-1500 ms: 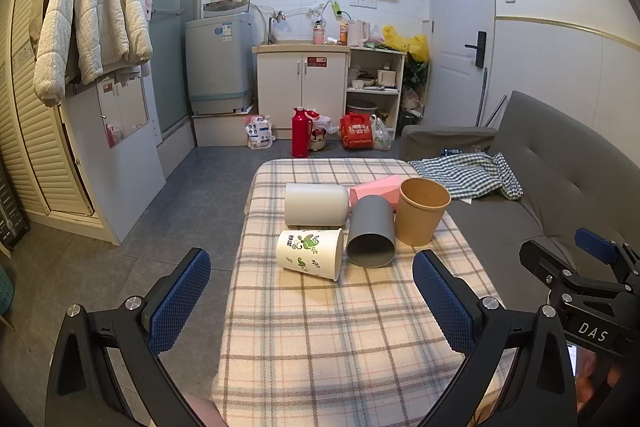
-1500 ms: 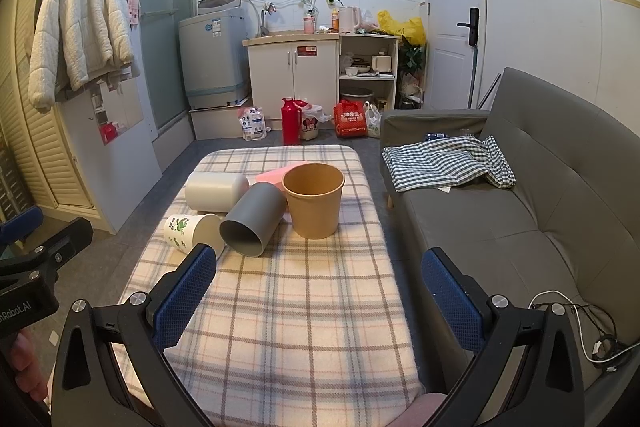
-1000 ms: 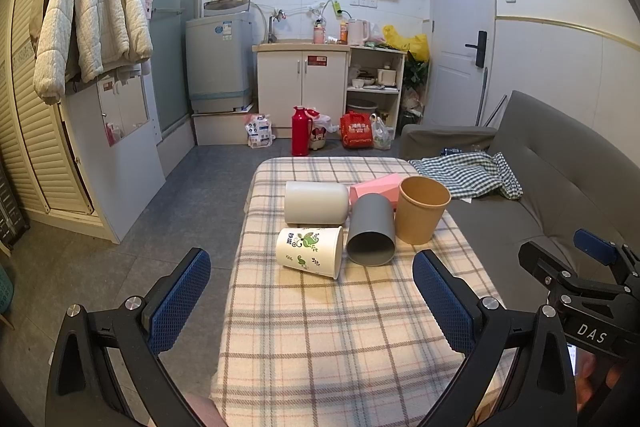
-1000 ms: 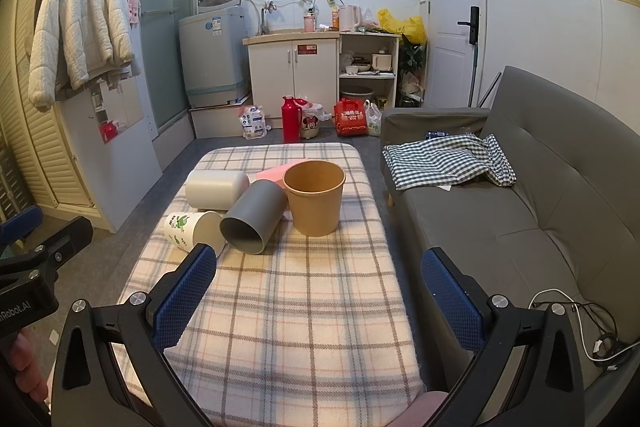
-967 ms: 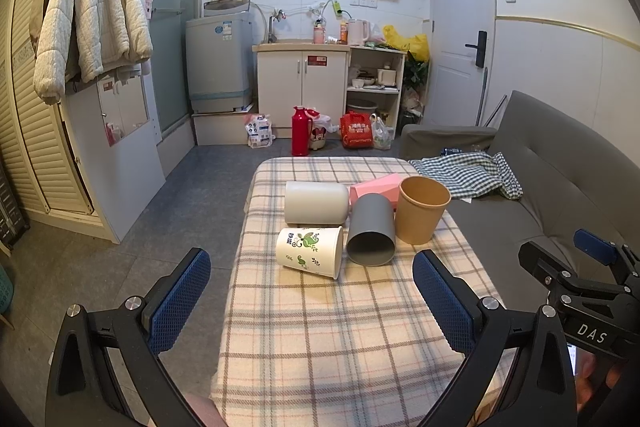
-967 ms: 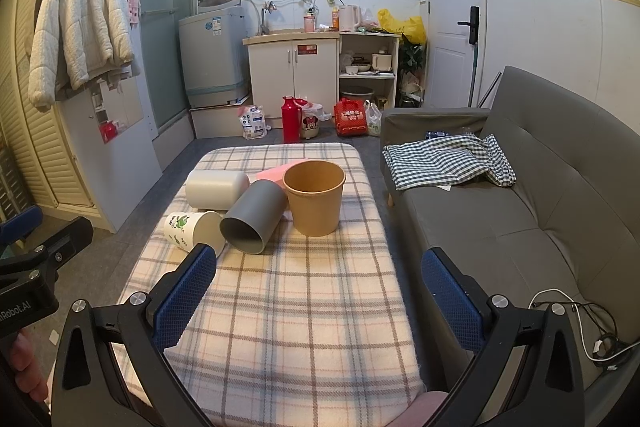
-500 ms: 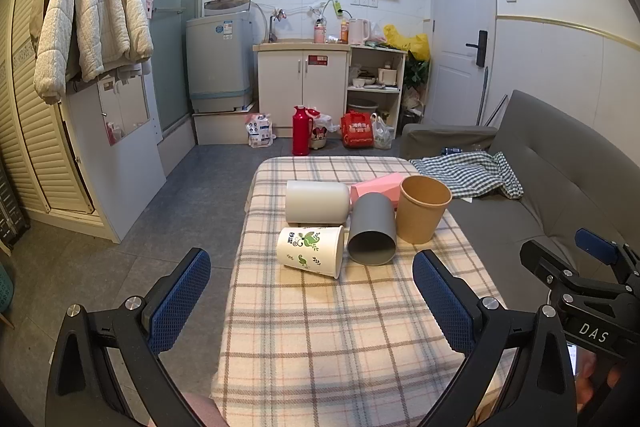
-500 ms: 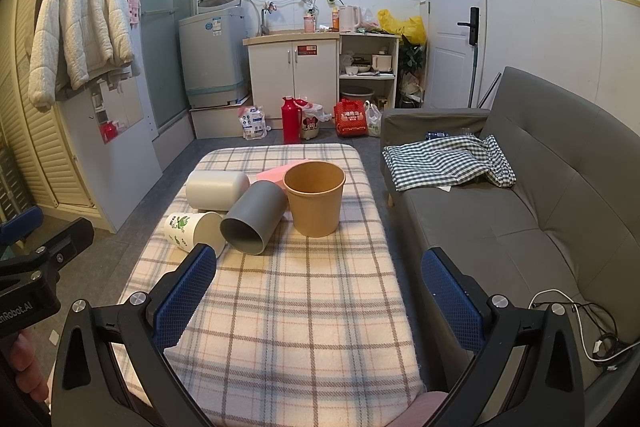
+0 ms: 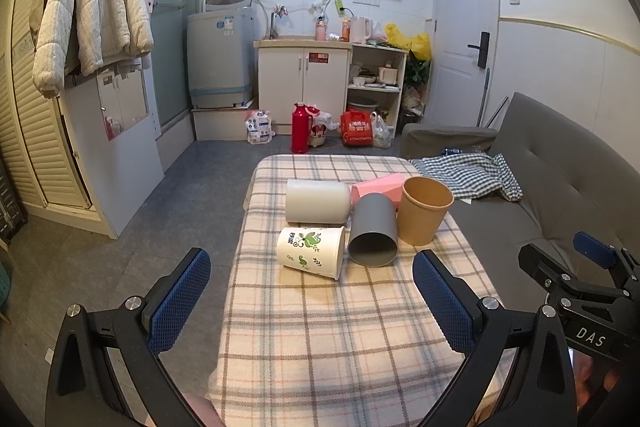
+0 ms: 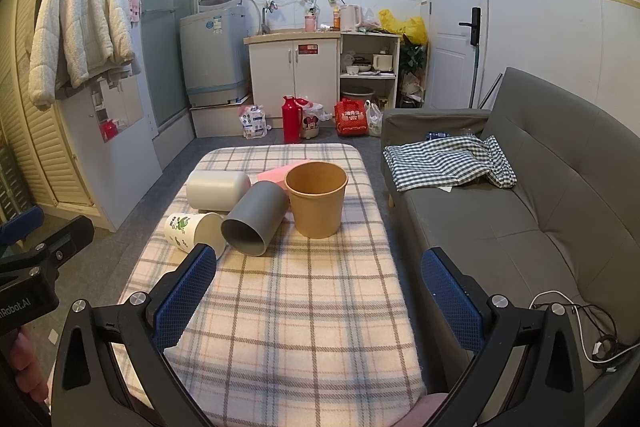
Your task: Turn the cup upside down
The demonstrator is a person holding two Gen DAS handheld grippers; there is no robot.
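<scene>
Left gripper [image 9: 311,297]: jaws spread wide, holding nothing, hovering above the near end of the plaid-cloth table [image 9: 320,339]. Right gripper [image 10: 318,287]: same, wide apart and empty, well short of the cups.

Tan paper cup [image 10: 317,198] stands upright, mouth up, at the right of the cluster; inside looks empty. Grey plastic cup [image 10: 255,218] lies on its side just beside it on the left, mouth toward the cameras, hollow and empty. White paper cup with green leaf print [image 9: 312,251] lies on its side left of the grey one, touching or nearly so. Plain white cylindrical cup [image 9: 318,201] lies on its side behind those. Pink box [image 9: 378,185] sits behind the grey cup, partly hidden.
</scene>
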